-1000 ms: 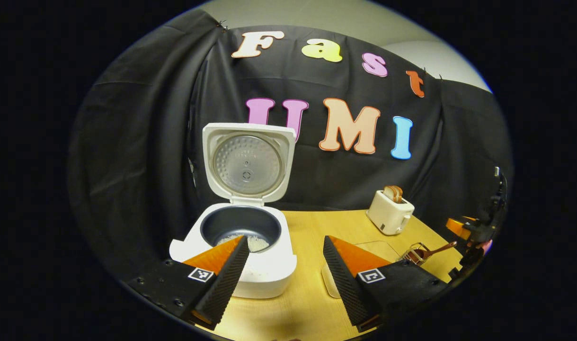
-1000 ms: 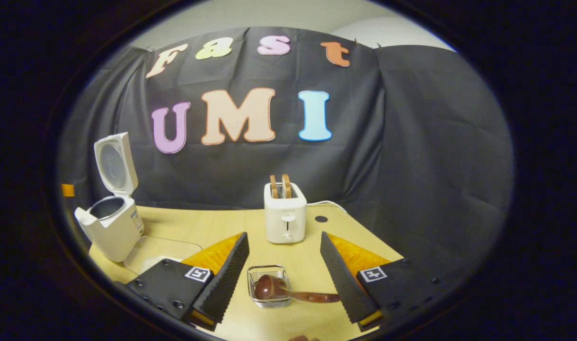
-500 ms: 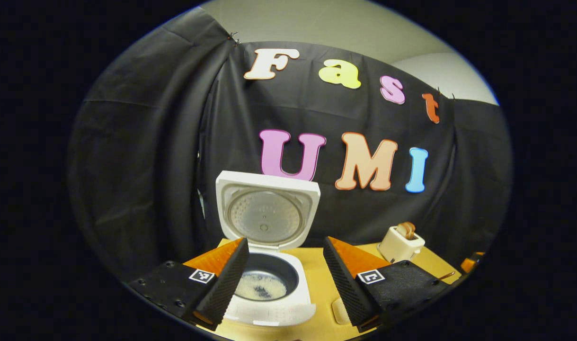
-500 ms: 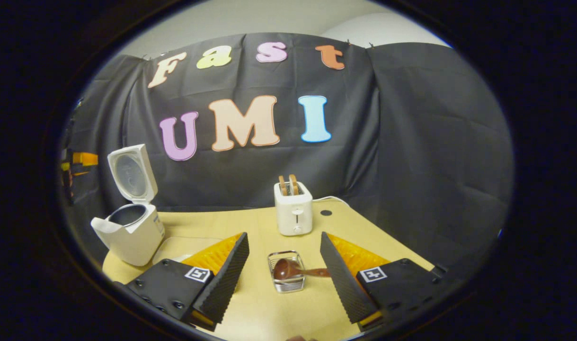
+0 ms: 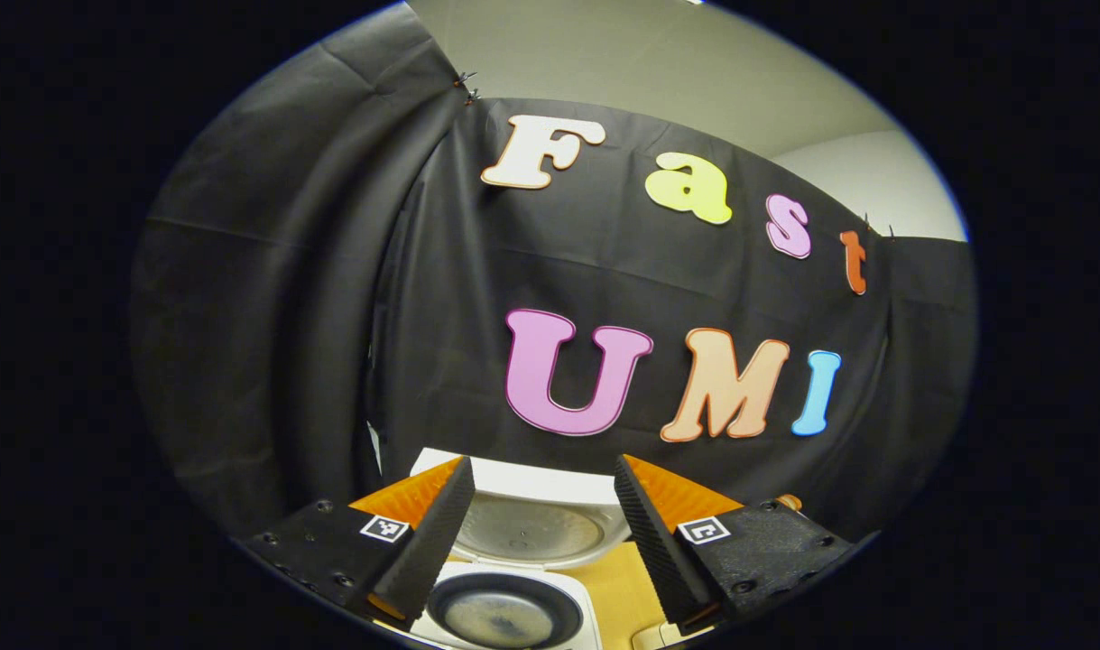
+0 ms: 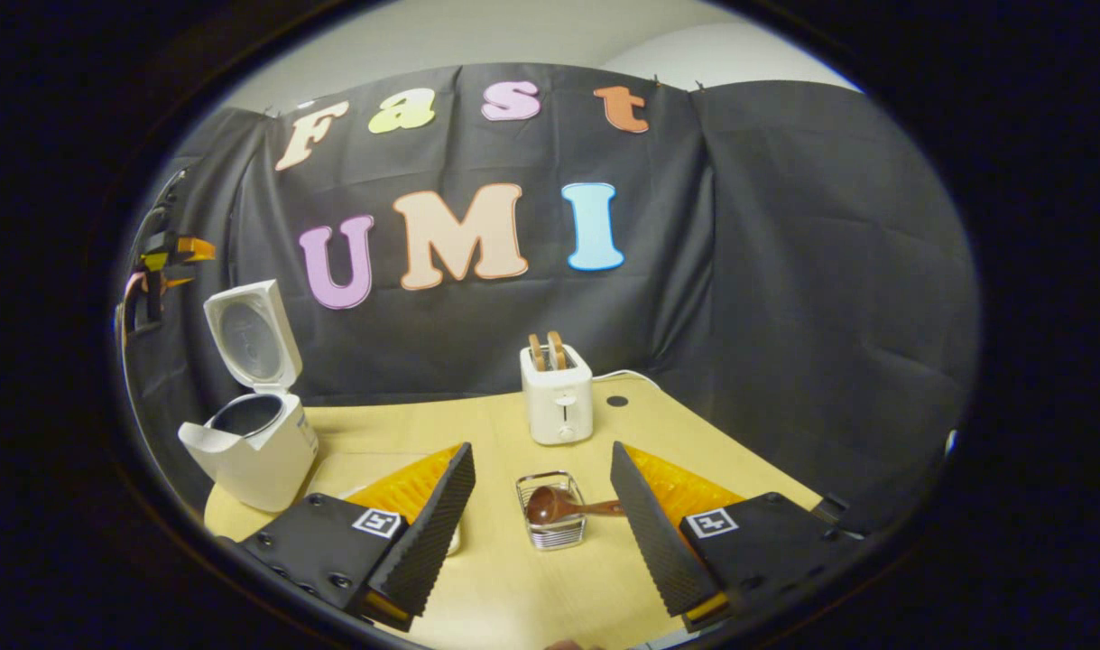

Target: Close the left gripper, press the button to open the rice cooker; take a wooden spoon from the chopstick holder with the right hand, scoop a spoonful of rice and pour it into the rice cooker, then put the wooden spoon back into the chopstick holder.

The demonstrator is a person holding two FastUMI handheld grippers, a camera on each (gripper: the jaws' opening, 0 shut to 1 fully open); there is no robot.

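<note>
In the right gripper view the right gripper (image 6: 542,533) hangs spread over the table (image 6: 513,596), nothing between its fingers; just beyond the tips stands the chopstick holder (image 6: 550,524), the wooden spoon (image 6: 559,506) lying across it, bowl left, handle right; farther off sits a toaster (image 6: 558,406), and at the far left the rice cooker (image 6: 252,442) with its lid (image 6: 247,336) up. In the left gripper view the left gripper (image 5: 536,542) is spread too, empty, above the open rice cooker (image 5: 504,614); grains lie in its pot.
</note>
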